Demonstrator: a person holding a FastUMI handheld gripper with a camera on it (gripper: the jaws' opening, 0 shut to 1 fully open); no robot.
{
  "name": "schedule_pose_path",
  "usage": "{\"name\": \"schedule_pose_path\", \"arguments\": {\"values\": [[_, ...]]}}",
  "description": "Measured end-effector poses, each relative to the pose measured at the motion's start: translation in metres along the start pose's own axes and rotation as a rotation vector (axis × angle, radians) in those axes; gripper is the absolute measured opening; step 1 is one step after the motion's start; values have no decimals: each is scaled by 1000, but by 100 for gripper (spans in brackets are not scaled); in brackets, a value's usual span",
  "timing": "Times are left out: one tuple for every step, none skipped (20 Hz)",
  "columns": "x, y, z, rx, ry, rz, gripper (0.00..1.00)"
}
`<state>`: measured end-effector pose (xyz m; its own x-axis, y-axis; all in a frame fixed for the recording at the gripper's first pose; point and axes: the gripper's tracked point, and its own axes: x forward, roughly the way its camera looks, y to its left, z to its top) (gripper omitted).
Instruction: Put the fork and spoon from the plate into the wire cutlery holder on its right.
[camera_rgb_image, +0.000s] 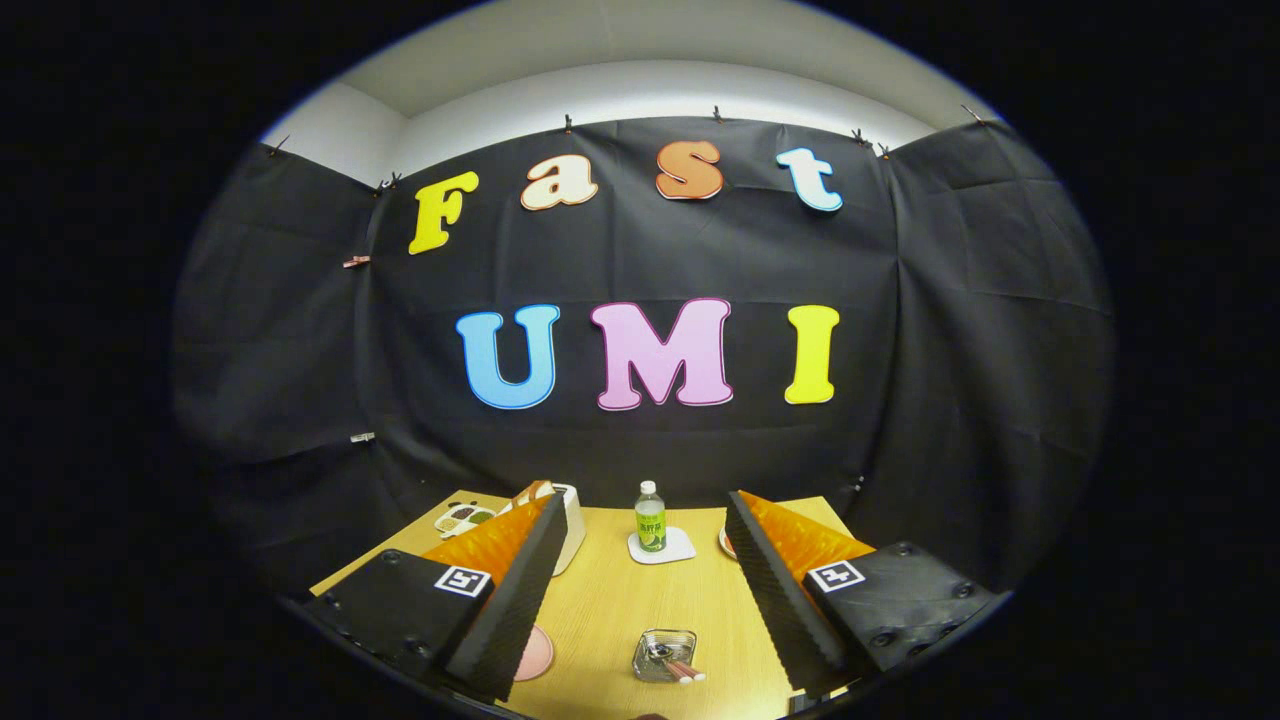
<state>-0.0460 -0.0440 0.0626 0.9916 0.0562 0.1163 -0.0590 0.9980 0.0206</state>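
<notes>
Gripper (640, 590): fingers spread wide apart, holding nothing. The square wire cutlery holder (665, 655) sits on the wooden table (610, 600) between the fingers, apparently containing pink-handled cutlery. A pink plate (535, 652) lies left of the holder. Beyond it stands a green-labelled plastic bottle (650, 517).

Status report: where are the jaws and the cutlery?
Gripper open, empty, above table. Cutlery holder between jaws, handles sticking out. Plate beside it. Nothing obstructing.
</notes>
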Motion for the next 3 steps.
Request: {"name": "schedule_pose_path", "arguments": {"values": [[-1, -12, -7, -8, 14, -37, 99], [0, -19, -12, -8, 27, -55, 99], [2, -21, -16, 4, 38, -59, 99]]}}
